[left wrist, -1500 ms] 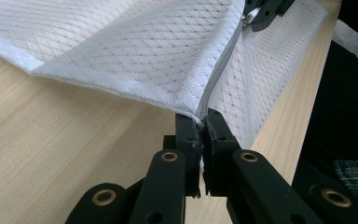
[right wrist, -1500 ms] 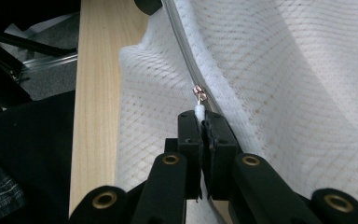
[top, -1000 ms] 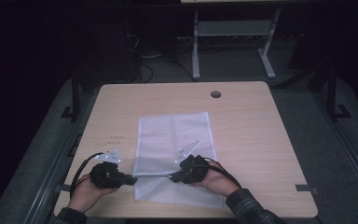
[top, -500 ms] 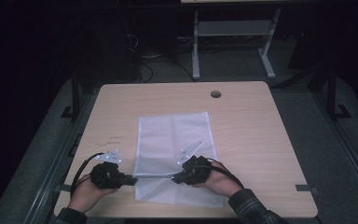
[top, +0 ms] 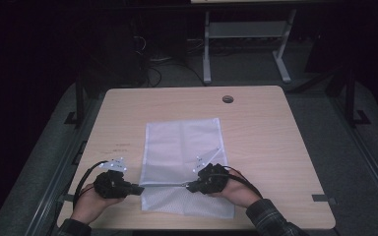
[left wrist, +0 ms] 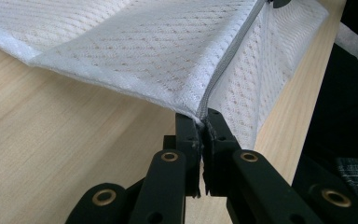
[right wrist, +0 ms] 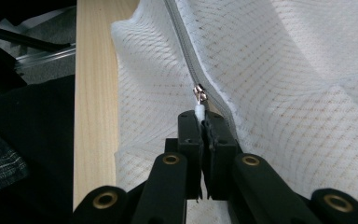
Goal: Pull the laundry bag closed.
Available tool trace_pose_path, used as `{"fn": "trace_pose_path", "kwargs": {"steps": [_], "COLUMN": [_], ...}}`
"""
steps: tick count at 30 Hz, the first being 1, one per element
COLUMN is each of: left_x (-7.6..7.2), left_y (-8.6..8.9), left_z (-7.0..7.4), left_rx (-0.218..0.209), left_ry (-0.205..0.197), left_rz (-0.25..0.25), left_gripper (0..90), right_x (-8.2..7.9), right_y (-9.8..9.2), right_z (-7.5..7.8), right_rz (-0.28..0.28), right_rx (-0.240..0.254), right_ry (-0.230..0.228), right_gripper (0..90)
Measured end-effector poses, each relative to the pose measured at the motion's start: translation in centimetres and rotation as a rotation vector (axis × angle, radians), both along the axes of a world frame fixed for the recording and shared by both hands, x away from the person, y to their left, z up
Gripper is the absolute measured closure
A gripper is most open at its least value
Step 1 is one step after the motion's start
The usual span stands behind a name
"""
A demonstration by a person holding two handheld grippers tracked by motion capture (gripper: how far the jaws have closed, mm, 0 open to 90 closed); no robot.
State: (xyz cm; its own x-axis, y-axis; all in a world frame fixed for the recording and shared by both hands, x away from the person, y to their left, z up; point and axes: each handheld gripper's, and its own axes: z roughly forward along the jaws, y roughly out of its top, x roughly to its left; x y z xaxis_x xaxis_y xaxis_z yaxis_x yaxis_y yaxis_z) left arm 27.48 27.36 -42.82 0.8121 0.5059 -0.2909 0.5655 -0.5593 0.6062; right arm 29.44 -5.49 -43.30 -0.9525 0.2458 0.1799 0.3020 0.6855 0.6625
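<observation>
A white mesh bag lies flat on the wooden table, its grey zipper running across near the front edge. My left gripper is shut on the bag's left edge at the zipper's end, lifting the mesh a little. My right gripper is shut on the white tab of the zipper pull, with the metal slider just beyond its tips. The zipper track runs away from the slider across the mesh.
A round cable hole sits near the table's far edge. A metal stand is on the floor behind the table. A plaid sleeve and dark clothing are close to the front edge.
</observation>
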Motion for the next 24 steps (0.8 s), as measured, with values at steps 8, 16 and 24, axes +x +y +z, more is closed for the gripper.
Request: {"fn": "trace_pose_path", "kwargs": {"steps": [8, 16, 24], "left_x": [0.0, 0.0, 0.0], "left_y": [0.0, 0.0, 0.0], "left_z": [-0.1, -0.2, -0.1], "left_rx": [-0.003, -0.003, -0.003], "left_ry": [0.008, 0.01, 0.009], "left_rz": [0.004, 0.005, 0.005], "left_gripper": [86.2, 86.2, 86.2], "right_x": [-0.1, -0.1, -0.1], "right_y": [-0.7, -1.3, -2.1], "right_z": [0.0, -0.1, -0.2], "right_rz": [-0.009, -0.019, -0.03], "right_rx": [-0.008, -0.012, -0.016], "right_ry": [0.004, 0.007, 0.013], "right_gripper": [86.2, 86.2, 86.2]}}
